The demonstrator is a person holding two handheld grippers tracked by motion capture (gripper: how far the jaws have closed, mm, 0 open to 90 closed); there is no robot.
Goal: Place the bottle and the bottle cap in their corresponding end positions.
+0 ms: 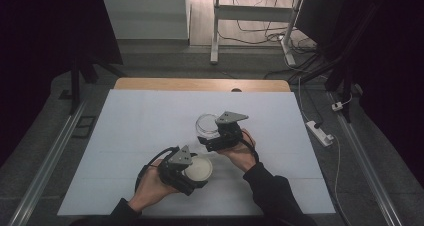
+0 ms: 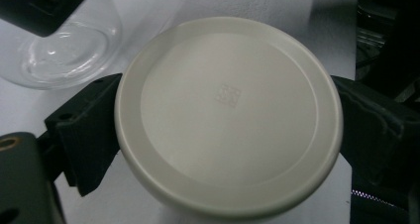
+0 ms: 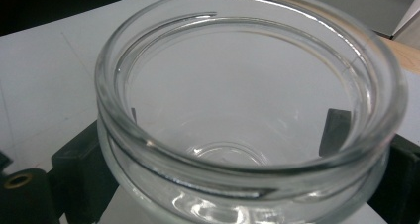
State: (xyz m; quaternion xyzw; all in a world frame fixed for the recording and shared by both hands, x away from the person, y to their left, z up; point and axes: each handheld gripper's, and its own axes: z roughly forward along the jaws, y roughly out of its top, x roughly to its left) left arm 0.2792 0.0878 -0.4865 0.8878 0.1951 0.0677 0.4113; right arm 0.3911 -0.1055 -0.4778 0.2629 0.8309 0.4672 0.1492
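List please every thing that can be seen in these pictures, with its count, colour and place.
lid: 1, cream white, between the left tongs' jaws
glass jar: 1, clear, open, between the right tongs' jaws
table: 1, white top, wooden far edge
power strip: 1, white, floor right of the table
desk frame: 1, white, floor behind the table
left tongs: 1, black
right tongs: 1, black
hands: 2, each holding one tongs

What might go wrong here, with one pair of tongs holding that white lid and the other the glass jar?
The lid is held only at its smooth rim between the left tongs, so it might slip out. The open, empty glass jar is slick and round in the right tongs, so it could twist or drop onto the table and crack.
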